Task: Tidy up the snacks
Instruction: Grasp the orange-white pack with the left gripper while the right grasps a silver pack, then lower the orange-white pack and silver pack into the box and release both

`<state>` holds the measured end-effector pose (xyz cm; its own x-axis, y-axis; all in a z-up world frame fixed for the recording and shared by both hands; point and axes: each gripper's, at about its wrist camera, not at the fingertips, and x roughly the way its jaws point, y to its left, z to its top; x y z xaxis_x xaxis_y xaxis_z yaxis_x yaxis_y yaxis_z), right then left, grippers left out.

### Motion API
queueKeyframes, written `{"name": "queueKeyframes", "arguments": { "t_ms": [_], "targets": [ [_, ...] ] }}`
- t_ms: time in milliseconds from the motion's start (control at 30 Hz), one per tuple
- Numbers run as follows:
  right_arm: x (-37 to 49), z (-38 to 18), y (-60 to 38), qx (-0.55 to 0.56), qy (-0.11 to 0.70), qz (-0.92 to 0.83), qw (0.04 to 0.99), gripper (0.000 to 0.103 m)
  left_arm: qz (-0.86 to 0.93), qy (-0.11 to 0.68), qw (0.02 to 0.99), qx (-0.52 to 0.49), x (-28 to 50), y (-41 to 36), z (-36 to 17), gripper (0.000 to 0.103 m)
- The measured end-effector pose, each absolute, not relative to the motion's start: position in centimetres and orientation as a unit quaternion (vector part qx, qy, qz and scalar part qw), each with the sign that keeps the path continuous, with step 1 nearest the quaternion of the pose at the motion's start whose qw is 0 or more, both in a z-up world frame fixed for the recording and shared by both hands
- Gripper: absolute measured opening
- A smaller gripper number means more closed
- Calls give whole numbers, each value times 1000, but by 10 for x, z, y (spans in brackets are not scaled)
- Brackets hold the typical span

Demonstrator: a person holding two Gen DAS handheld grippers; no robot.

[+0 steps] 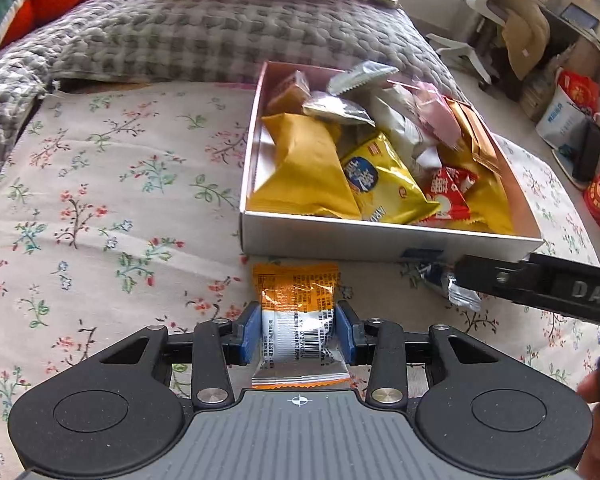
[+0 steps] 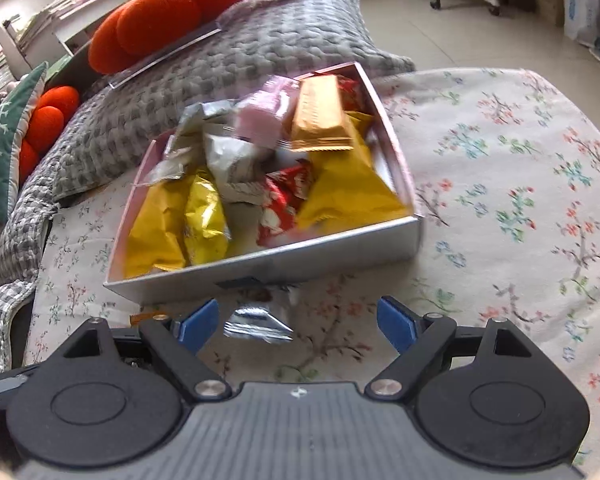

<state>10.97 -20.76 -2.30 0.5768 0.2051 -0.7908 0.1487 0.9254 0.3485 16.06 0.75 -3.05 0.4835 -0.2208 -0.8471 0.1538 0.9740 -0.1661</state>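
Left wrist view: the left tongs (image 1: 296, 334) are pinching an orange-and-white snack packet (image 1: 296, 312) across its width, the blue pads (image 1: 249, 332) pressing on both sides so that the wrapper is bowing slightly between them. The packet is lying lengthwise along the tongs, its orange end pointing toward the near wall of the snack box (image 1: 380, 236), probably so that it can be carried over that wall and dropped in. The box is sitting on the floral bedsheet (image 1: 100, 200), just in front of the grey quilted pillow (image 1: 220, 32), and is already holding yellow, red, silver and pink packets in a loose heap.

Right wrist view: the right tongs (image 2: 296, 326) are standing spread wide, pointing steeply downward, with a small silver wrapped snack (image 2: 258, 322) lying on the sheet between the pads but touched by neither. This snack is resting close against the box's near wall, which is leaving little room on the far side; the approach from the near side appears chosen for that reason. Whether the wrapper is flat enough to slip from the pads cannot be told.
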Motion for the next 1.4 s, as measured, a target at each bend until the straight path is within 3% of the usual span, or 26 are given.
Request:
{"name": "queueKeyframes", "arguments": {
  "t_ms": [133,167,267,300,967,1400],
  "targets": [
    [118,-28,-191,177,456,24,872,82,-105,500,859,-33,161,11,-31,37],
    [120,-31,-187,167,462,22,871,76,-104,502,858,-31,161,11,-32,37],
    [126,-41,-179,133,479,18,867,39,-101,505,857,-29,161,12,-33,37],
    [125,-40,-177,115,477,12,871,34,-102,505,857,-30,161,13,-33,37],
    [100,-11,-189,171,515,51,839,33,-134,495,858,-32,148,7,-13,37],
    [93,23,-202,172,473,70,861,34,-151,469,869,-37,150,5,12,37]
  ]
}}
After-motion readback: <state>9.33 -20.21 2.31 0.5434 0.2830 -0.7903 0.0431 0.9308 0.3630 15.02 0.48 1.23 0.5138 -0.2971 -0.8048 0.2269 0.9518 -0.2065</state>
